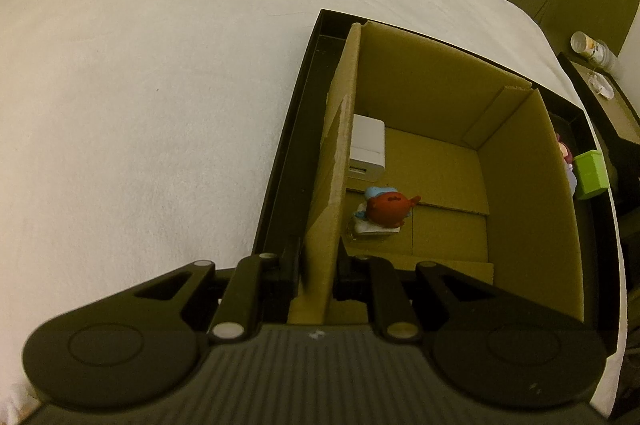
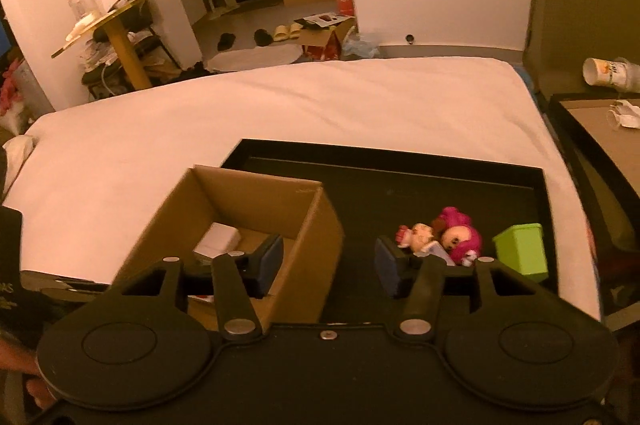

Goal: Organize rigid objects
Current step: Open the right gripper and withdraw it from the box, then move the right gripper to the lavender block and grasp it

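While the corrugated cardboard box [image 1: 432, 161] sits in the black tray [image 2: 400, 181] on the bed [image 1: 140, 105], its left wall is clamped by the left gripper [image 1: 318, 271]. A white charger block [image 1: 366, 153] and a glossy red figurine [image 1: 386, 211] are inside. The right gripper [image 2: 326, 261] is held unclenched and empty over the box's right wall; plastic dolls [image 2: 448, 237] and a green cube [image 2: 522, 251] are seen right of the box.

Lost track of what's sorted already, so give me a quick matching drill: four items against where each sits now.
Items:
1. white charger
2. red fish toy
3. green cube
4. pink-haired doll

Places:
A. on the black tray, farthest right
B. in the cardboard box, against its left wall, at the back
C. on the tray, just left of the cube
D. in the box, nearer the camera than the charger

Pairs: 1-B, 2-D, 3-A, 4-C
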The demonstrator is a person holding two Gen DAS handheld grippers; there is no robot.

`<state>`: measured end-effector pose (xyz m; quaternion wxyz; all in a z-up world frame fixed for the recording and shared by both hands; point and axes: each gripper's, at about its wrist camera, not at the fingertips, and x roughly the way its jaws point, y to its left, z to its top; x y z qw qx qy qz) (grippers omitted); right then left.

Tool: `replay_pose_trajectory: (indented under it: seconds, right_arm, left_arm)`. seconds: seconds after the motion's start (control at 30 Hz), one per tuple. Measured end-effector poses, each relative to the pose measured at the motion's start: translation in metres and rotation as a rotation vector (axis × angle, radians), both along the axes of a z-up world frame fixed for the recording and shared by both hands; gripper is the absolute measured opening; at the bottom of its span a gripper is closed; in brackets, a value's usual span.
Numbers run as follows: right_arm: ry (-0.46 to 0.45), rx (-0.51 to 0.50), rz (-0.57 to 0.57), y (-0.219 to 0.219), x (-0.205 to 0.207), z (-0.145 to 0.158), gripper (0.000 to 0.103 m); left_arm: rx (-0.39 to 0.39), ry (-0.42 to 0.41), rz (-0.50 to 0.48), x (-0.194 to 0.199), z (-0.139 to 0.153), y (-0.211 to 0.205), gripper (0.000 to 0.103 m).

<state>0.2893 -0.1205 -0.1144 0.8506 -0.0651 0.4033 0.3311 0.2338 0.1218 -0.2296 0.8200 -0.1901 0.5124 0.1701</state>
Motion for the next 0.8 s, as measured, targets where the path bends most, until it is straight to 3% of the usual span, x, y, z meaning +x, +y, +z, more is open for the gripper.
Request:
replay_pose_trajectory:
  seconds: [0.57, 0.8]
  right_arm:
    - [0.001, -0.108, -0.028, -0.020, 0.020, -0.034, 0.056]
    - [-0.017, -0.168, 0.023, -0.012, 0.021, -0.049, 0.056]
  left_arm:
    - [0.000, 0.002, 0.006, 0.001, 0.002, -0.002, 0.013]
    - [0.001, 0.005, 0.003, 0.002, 0.002, -0.002, 0.013]
